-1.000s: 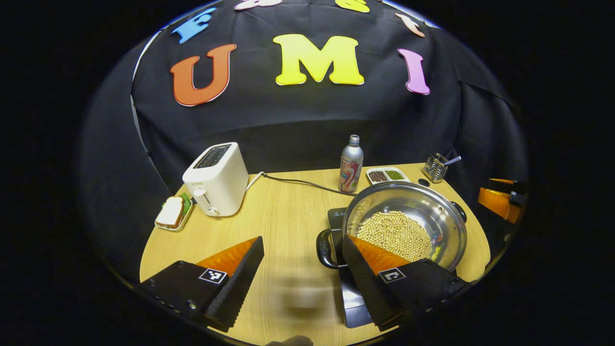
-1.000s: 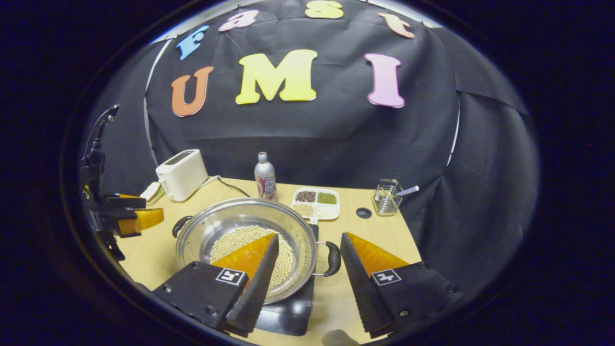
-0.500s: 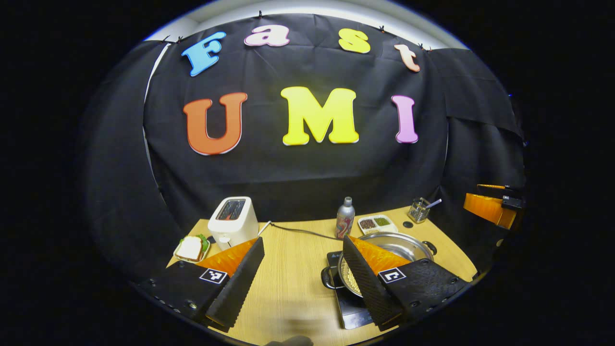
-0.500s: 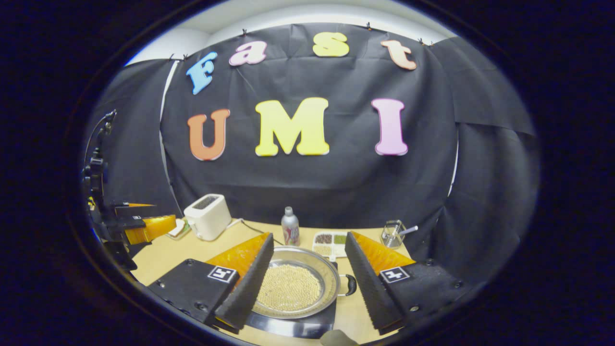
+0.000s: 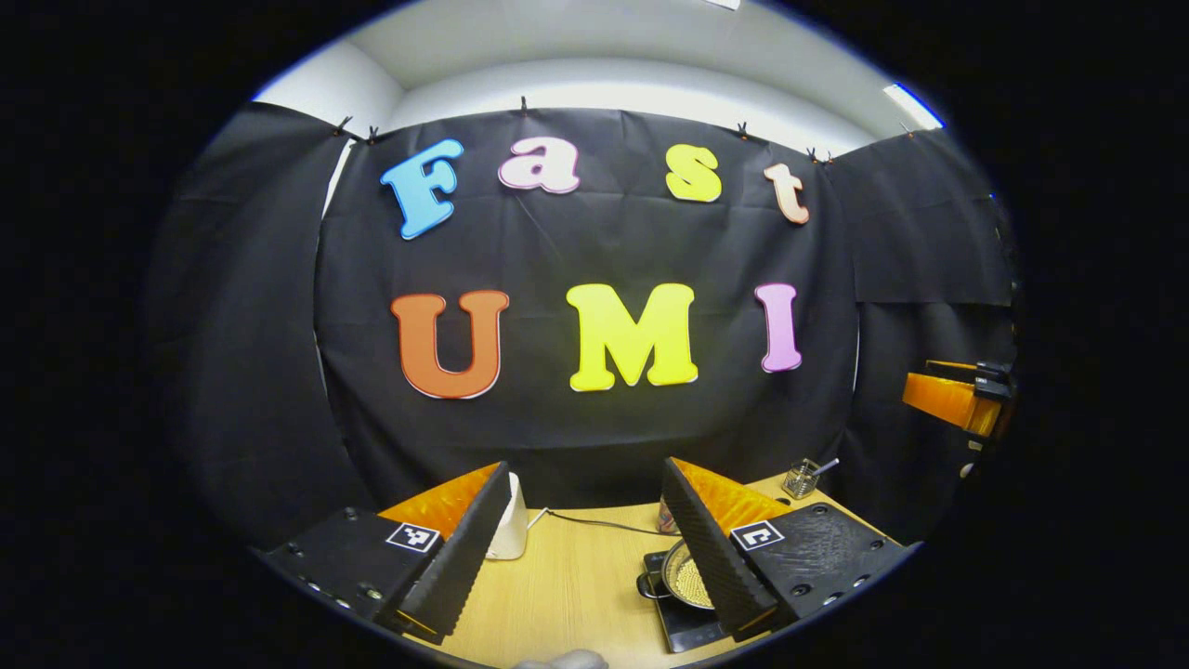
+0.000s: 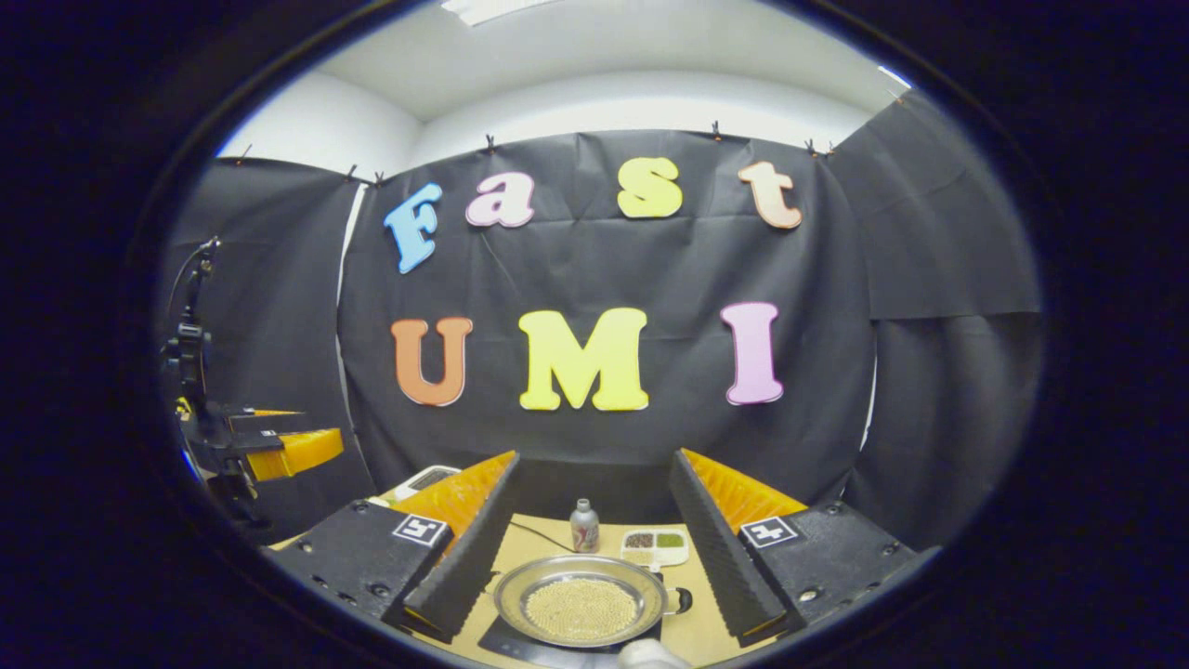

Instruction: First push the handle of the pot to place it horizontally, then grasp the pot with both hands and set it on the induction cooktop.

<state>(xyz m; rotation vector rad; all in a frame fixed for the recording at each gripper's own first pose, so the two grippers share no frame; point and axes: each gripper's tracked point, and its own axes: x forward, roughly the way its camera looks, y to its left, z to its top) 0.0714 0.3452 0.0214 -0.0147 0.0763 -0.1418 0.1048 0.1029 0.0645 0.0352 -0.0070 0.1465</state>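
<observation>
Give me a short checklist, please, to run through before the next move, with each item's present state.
1. Pot sits on the induction cooktop: ok.
2. Beans lie inside the pot, none seen spilled: ok.
3. Left hand-held gripper open, holding nothing: ok.
4. Right hand-held gripper open, holding nothing: ok.
5. Pot centred on the cooktop: cannot tell.
6. Bottle upright behind the pot: ok.

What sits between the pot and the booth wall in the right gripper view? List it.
In the right gripper view, a bottle and a divided dish of beans stand on the table behind the pot, before the wall.
</observation>
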